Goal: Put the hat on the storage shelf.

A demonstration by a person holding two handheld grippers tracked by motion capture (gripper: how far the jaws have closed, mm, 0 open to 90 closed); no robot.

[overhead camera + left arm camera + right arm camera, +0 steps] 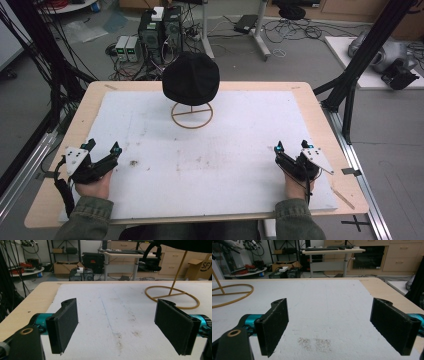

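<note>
1. Nearest the lens: left gripper (103, 148) at the near-left of the table, jaws spread wide, nothing between them, held in a hand (95, 186) with an olive sleeve (86, 216).
2. Same on the other side: right gripper (292, 146) at the near-right, jaws likewise wide apart and empty, resting low over the white foam sheet (210, 150).
3. Well ahead, toward the far middle of the sheet: black hat (191, 78) perched on a thin wooden stand (192, 115), ring base flat on the foam.
4. From the left gripper view: ring base (172, 297) ahead and to the right, slim post rising to the hat's dark underside at the top edge.
5. From the right gripper view: part of that ring at far left, faint brown stain (315, 343) on the foam just between the pads (273, 325).
6. Beyond the table (80, 125): computer towers (160, 30) and tangled cables on the floor.
</note>
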